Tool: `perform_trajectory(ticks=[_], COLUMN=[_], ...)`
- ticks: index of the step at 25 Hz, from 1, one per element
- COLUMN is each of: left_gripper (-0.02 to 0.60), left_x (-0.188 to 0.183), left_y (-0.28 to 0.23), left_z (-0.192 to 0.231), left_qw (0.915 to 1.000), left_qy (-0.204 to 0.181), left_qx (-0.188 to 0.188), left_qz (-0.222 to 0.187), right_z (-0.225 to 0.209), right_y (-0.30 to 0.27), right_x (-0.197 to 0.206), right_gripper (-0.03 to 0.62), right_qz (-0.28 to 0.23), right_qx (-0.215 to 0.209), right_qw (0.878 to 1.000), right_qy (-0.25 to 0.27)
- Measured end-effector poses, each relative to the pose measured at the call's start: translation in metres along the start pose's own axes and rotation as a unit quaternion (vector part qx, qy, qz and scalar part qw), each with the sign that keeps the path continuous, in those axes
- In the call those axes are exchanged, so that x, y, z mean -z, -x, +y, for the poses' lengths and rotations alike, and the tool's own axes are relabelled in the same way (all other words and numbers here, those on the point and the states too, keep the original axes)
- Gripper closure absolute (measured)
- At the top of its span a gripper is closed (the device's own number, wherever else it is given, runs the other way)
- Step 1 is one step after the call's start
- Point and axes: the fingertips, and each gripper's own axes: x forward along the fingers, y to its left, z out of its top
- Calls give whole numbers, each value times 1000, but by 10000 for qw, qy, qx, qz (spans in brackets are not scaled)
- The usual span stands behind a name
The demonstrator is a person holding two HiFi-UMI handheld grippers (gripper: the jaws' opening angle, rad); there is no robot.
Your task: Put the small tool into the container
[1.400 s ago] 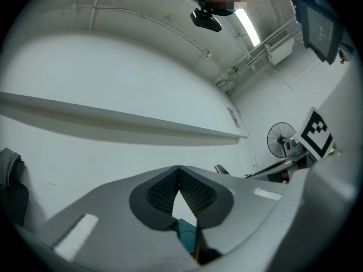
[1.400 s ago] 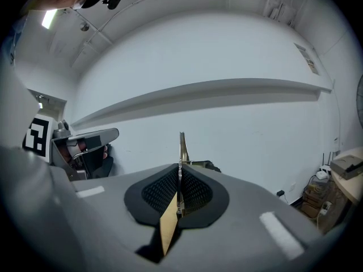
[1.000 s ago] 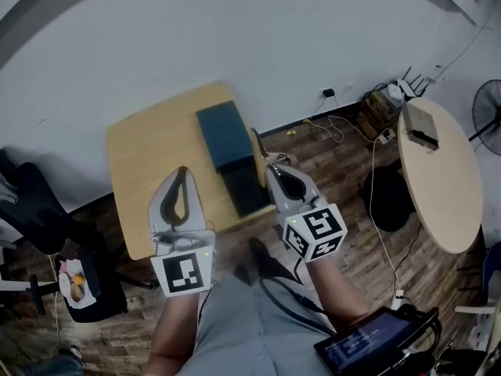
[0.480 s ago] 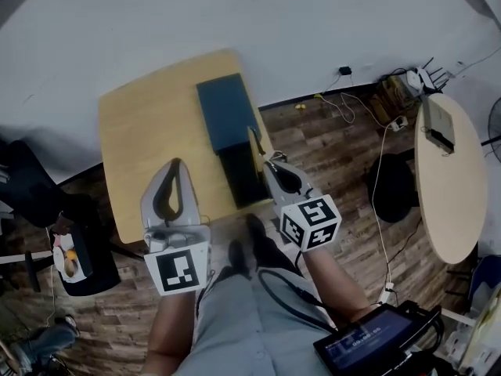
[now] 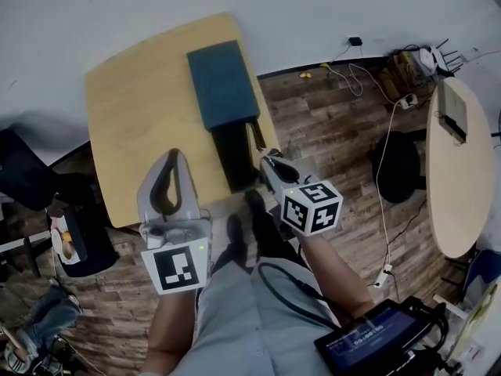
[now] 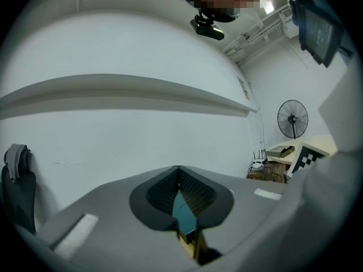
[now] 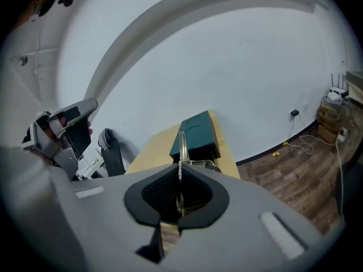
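We pinch the tool (image 5: 254, 134) in the right hand-held gripper (image 5: 265, 160) near the box (image 5: 222, 83); the left hand-held gripper (image 5: 174, 153) is pressed together.

Bare tabletop (image 5: 133, 116) left of container (image 5: 223, 84), wall (image 5: 313, 6) close behind, container's dark near end seemingly open from above

The wooden table (image 5: 133, 100) and blue container (image 5: 223, 84) have slid up-frame in the head view (camera tipped further down).
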Motion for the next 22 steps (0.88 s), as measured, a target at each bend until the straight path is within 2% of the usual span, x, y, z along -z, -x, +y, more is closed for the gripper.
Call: perform_trajectory(ticks=[7, 11, 16, 22], left_gripper=[571, 571, 571, 571], left_x=[9, 8, 8, 5], left_y=[-6, -11, -17, -27], left_z=[-3, 2, 12, 25], left_qw=[9999, 9999, 9994, 9991], left_qy=[2, -76, 22, 38], left_qx=[-68, -132, -316, -417], left_qz=[107, 73, 107, 65], right_z=[-13, -17, -21, -26], right_y=[-13, -22, -37, -55], right_x=[18, 15, 19, 19], right_gripper=[589, 589, 589, 589], right_qz=[583, 829, 1191, 1507], right_qx=[-85, -155, -178, -284], right_qw=[9961, 9930, 9885, 9799], right_qy=[-661, -823, -914, -1275])
